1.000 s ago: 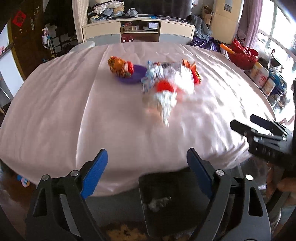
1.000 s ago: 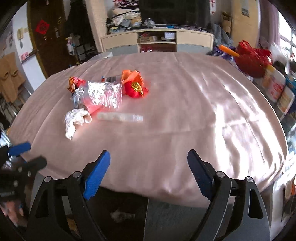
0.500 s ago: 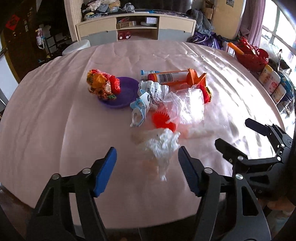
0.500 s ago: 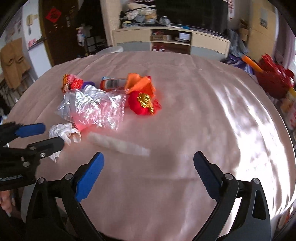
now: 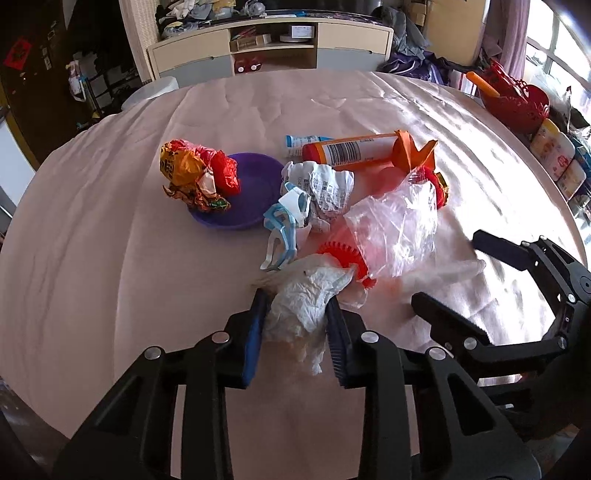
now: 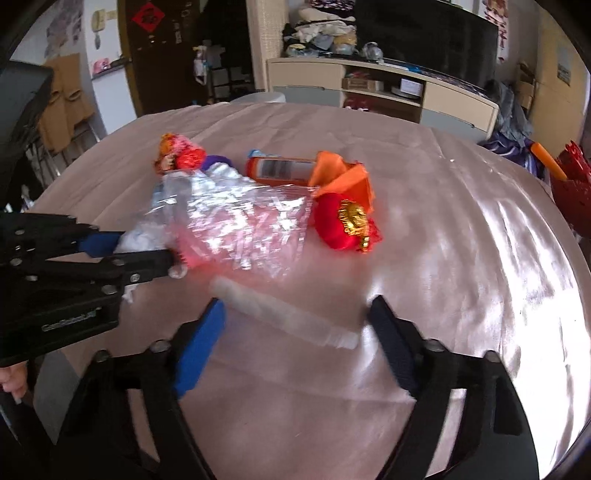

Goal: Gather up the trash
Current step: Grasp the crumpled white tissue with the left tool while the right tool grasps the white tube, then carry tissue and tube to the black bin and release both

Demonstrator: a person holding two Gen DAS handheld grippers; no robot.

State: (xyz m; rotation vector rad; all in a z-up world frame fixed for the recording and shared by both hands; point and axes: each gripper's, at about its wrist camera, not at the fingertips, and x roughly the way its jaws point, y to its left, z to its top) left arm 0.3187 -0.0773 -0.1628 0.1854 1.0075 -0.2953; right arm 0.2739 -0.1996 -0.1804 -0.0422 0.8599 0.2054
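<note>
Gripper body: on the left gripper (image 6: 146, 260), at the right wrist view's nine o'clock, a pale embossed brand word, too blurred to spell out.
Orange tube (image 5: 354, 151): a black barcode on a white panel, digits unreadable.
Crumpled paper (image 5: 325, 188): small printed squares like QR codes, not legible.
Door sign (image 6: 147, 16): red diamond at eleven o'clock, character indistinct.

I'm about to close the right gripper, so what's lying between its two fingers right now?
A pale, rolled-up tube of paper or plastic lies slantwise on the tablecloth between the open right gripper's fingers, seen in the right wrist view. It is blurred.
</note>
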